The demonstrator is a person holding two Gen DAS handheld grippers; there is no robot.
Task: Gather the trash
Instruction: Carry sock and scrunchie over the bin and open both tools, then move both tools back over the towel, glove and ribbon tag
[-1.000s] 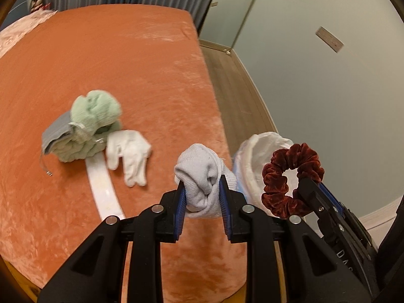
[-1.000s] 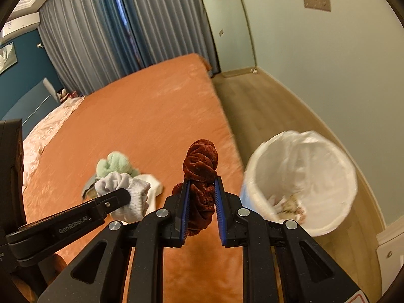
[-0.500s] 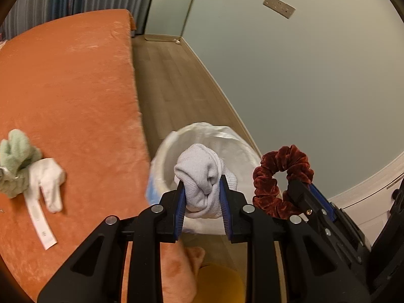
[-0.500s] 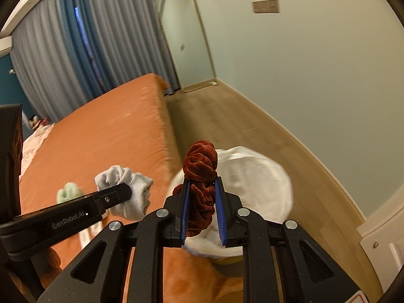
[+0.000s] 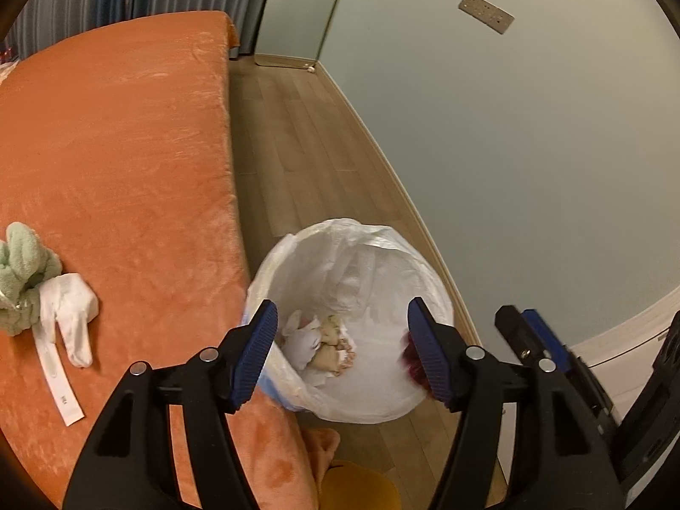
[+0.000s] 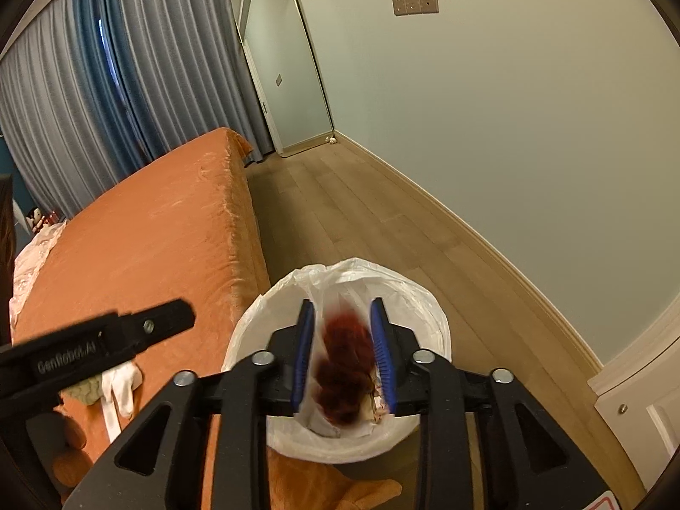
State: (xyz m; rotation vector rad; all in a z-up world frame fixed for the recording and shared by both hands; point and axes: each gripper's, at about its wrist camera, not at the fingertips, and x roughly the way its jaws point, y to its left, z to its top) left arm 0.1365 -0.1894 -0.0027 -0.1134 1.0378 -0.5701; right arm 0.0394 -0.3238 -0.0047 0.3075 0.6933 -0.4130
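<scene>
A white-lined trash bin point(image 5: 272, 272) stands on the floor beside the orange bed; it also shows in the right wrist view point(image 6: 429, 306). My left gripper point(image 5: 342, 350) is open and empty above the bin, with crumpled trash point(image 5: 323, 340) at the bottom. My right gripper point(image 6: 343, 352) is open above the bin; the dark red scrunchie point(image 6: 344, 365) is blurred between its parted jaws, falling, and shows as a red blur in the left wrist view point(image 5: 410, 365). The grey sock is out of sight.
On the orange bed point(image 5: 114, 136) lie a green fluffy sock point(image 5: 19, 272), a white sock point(image 5: 70, 310) and a white strip point(image 5: 55, 378). A mirror point(image 6: 284, 68) leans on the far wall. The wall point(image 5: 531, 148) runs close on the right of the bin.
Both grippers moved from the bed over the bin and opened. The grey sock left the left gripper; the scrunchie is dropping from the right one.
</scene>
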